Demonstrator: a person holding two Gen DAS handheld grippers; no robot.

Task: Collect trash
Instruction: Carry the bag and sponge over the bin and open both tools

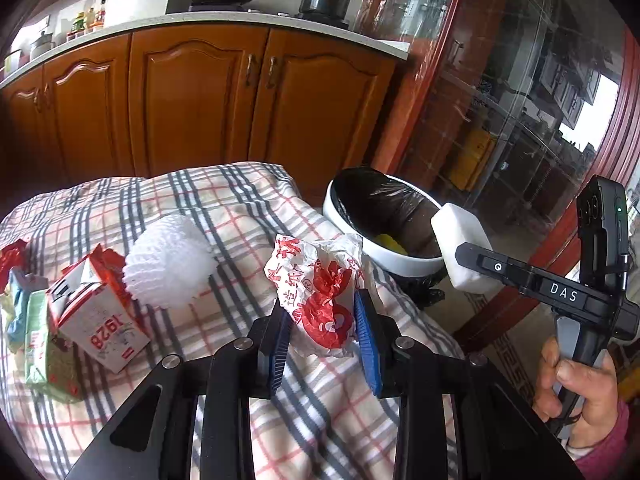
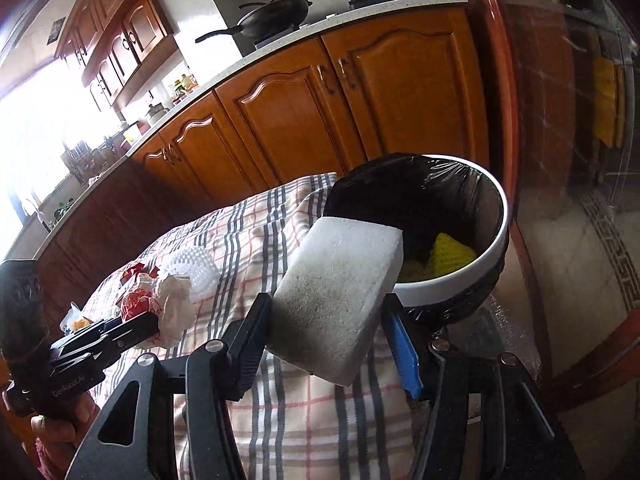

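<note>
Both tongs are loaded: my right tongs (image 2: 326,344) are clenched on a white rectangular foam block (image 2: 340,300), and my left tongs (image 1: 326,336) are closed around a crumpled white paper wrapper printed with red characters (image 1: 320,292). I judge the step in hand to be the drop-off. The block hangs just at the near rim of the white round bin lined with a black plastic bag (image 2: 452,288), which sits at the right end of the worktop covered in a grey-and-red checked cloth (image 1: 224,200). Something yellow (image 2: 448,258) already lies inside the bin. The wrapper sits low over the cloth, and I cannot tell whether it is lifted clear. Next I would carry the right tongs a little farther, so the block is wholly over the opening, then let go; the left would follow to the right with the wrapper. More trash waits on the left of the cloth: a white foam fruit net (image 1: 170,260), a red-and-white carton marked 1928 (image 1: 96,312), and a green carton (image 1: 44,348) beside it.
</note>
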